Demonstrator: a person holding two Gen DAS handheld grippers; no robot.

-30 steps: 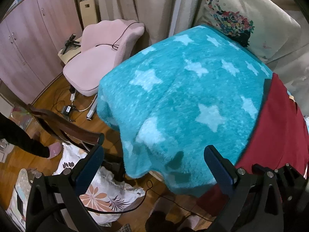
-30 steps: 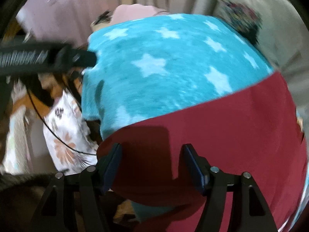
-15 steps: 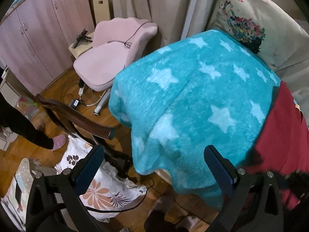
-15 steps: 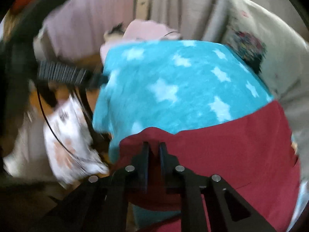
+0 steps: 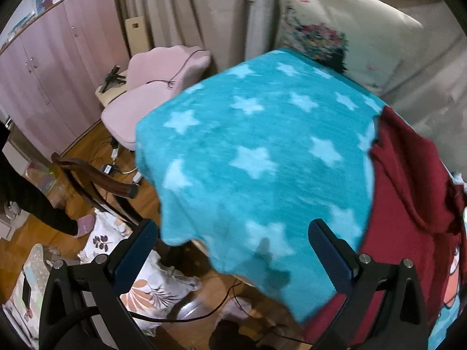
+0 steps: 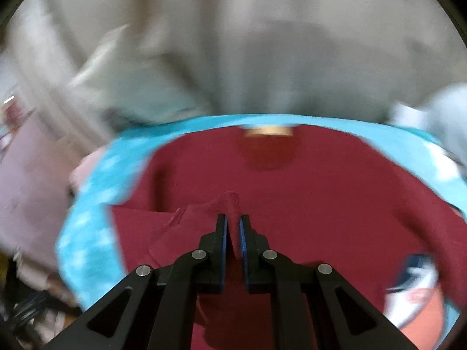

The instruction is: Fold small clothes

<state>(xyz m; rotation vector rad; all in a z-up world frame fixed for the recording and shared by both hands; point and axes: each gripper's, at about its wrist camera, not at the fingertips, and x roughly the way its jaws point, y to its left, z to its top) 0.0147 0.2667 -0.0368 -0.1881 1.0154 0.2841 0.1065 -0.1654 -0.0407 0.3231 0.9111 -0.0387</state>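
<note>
Your right gripper [image 6: 232, 227] is clamped down on a bunched-up fold of the dark red shirt [image 6: 306, 192], which lies spread on the teal star blanket [image 5: 248, 157] toward its right side. Your left gripper [image 5: 233, 245] is spread wide with nothing in it, hanging over the blanket's front edge, pink chair [image 5: 154, 93] behind.

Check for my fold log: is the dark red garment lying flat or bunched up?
Bunched: the dark red garment rises in a ridge pinched by the shut right claw.

Pink wardrobe [image 5: 49, 87], beige curtains [image 5: 186, 14], wooden floor [image 5: 87, 137]
</note>
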